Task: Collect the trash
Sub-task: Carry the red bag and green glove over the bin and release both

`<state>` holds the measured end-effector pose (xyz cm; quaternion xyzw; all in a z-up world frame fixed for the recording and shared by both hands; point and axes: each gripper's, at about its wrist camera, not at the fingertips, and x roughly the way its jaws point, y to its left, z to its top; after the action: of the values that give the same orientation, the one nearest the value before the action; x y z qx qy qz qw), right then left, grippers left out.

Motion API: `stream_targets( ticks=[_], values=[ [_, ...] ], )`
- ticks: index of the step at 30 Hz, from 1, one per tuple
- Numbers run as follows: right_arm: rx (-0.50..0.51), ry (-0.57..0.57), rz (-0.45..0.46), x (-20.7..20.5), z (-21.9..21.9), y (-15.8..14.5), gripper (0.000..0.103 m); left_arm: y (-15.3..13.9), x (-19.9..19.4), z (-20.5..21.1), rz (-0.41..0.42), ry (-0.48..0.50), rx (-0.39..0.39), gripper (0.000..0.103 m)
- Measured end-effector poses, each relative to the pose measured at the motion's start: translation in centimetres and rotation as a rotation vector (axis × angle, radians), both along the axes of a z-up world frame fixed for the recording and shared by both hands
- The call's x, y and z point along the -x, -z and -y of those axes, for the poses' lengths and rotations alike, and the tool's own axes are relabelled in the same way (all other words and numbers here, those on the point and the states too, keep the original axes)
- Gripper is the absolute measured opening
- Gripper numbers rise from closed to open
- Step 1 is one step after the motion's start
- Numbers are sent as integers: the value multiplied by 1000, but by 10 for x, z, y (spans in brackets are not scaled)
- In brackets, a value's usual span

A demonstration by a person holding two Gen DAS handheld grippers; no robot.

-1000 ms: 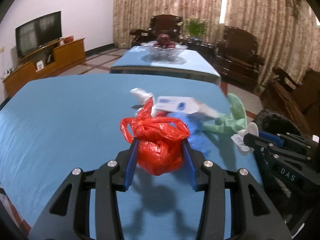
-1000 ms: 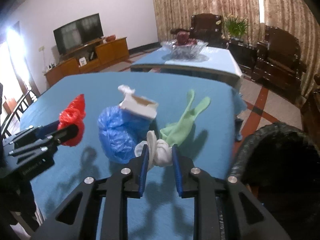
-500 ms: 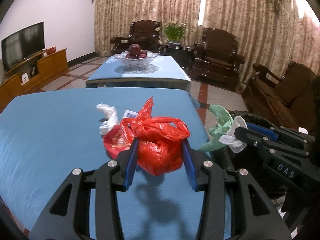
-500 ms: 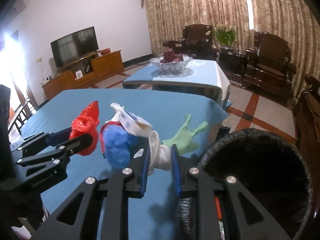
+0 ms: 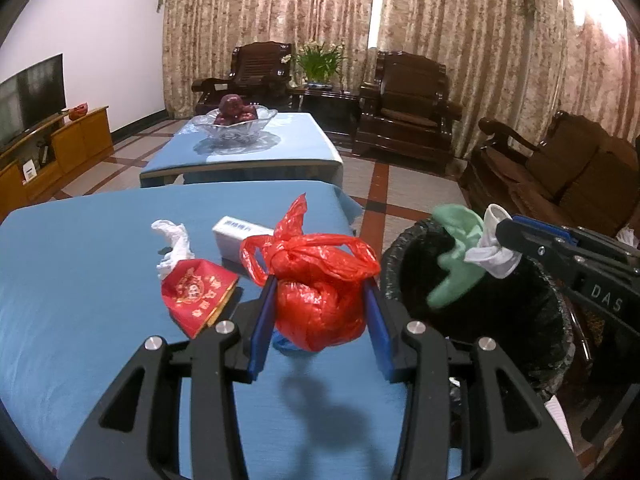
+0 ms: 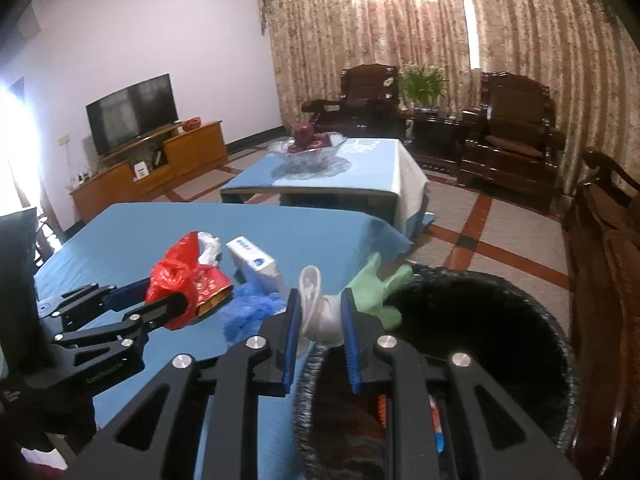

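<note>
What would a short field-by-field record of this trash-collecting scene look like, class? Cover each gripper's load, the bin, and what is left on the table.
left gripper: shut on red plastic bag, held above the table
right gripper: shut on white and green gloves, at the bin's rim
bin: black, beside the table's edge, some trash inside
blue table: red packet, white box, crumpled white tissue, blue bag

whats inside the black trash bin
Looking into the black trash bin from the right wrist view, a few orange and blue scraps show near the bottom; the rest is too dark to make out.
</note>
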<state>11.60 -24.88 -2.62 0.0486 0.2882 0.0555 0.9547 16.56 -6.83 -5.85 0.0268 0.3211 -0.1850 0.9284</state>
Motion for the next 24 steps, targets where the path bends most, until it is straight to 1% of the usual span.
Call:
stream_targets(
  ticks=[4, 5, 6, 10, 14, 18, 24],
  values=[
    [3, 29, 3, 3, 13, -1, 15, -2, 2, 10, 6, 23, 7, 40],
    [2, 30, 3, 4, 16, -1, 2, -2, 2, 13, 8, 31, 9, 40],
    [6, 39, -3, 5, 18, -1, 0, -3, 3, 16, 12, 35, 11, 40],
    [-7, 54, -4, 8, 30, 1, 0, -4, 7, 21, 27, 48, 6, 40],
    [-20, 74, -1, 11, 40, 5, 0, 4, 10, 16, 6, 36, -7, 40],
    [-11, 88, -4, 12, 44, 8, 0, 3, 11, 15, -8, 39, 13, 40],
    [-15, 125, -7, 18, 60, 10, 0, -1, 14, 45, 6, 107, 29, 40]
  ],
)
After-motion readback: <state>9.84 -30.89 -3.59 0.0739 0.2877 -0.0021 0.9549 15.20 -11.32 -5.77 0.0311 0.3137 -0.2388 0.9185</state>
